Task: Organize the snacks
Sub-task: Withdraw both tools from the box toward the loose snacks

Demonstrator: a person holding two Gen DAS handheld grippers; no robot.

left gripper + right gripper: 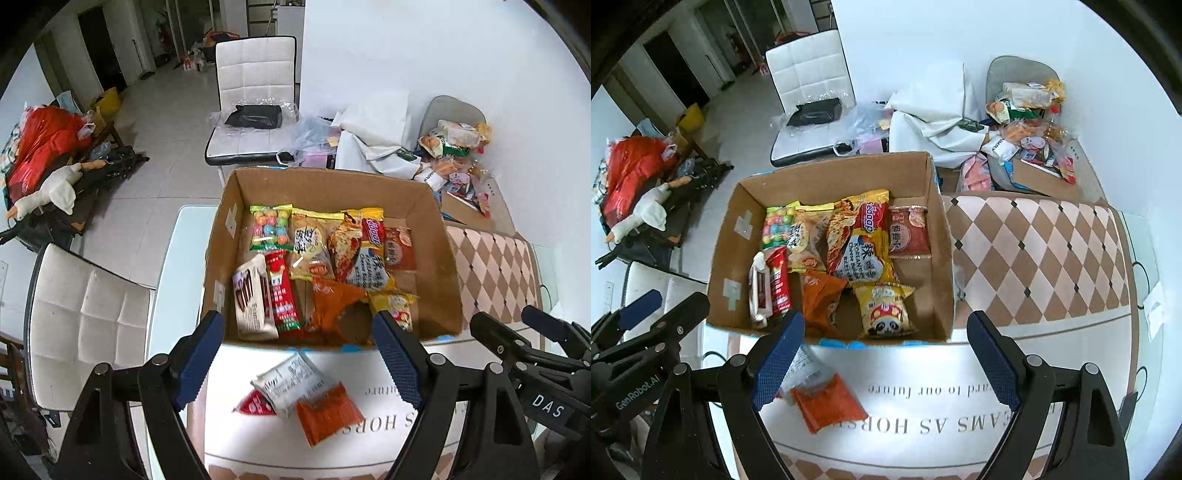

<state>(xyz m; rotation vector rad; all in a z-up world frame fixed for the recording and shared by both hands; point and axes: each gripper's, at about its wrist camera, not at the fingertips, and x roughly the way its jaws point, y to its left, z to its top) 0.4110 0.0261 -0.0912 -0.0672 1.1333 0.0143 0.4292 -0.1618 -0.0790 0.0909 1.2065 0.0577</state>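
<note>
In the middle of the left wrist view sits an open cardboard box (332, 254), brown, flaps gone, with blue tape along its near bottom edge, resting on a table cloth (495, 266) checked in pink and brown diamonds with a white band of printed lettering. Inside, reading left to right, lie a white chocolate-stick pack (253, 299), a red wrapper (282, 291), a clear bag of coloured candy balls (270, 227) toward the back, a yellow pastry pack (309, 247), an orange pouch (334, 302), a yellow and red noodle packet (364, 251), and a dull red sachet (398, 247) against the right wall. In front of the box, low in the frame, 3 small packets lie loose on the white band: a red one (255, 404), a white one (291, 380) overlapping it, and an orange one (328, 413).

The left gripper (299, 363) hangs above those packets with its blue pads wide apart, nothing between them. At the right edge the right gripper (517, 332) shows, jaws likewise spread and empty. In its own view a yellow pack with a panda mushroom (886, 310) lies at the box's near side.
</note>
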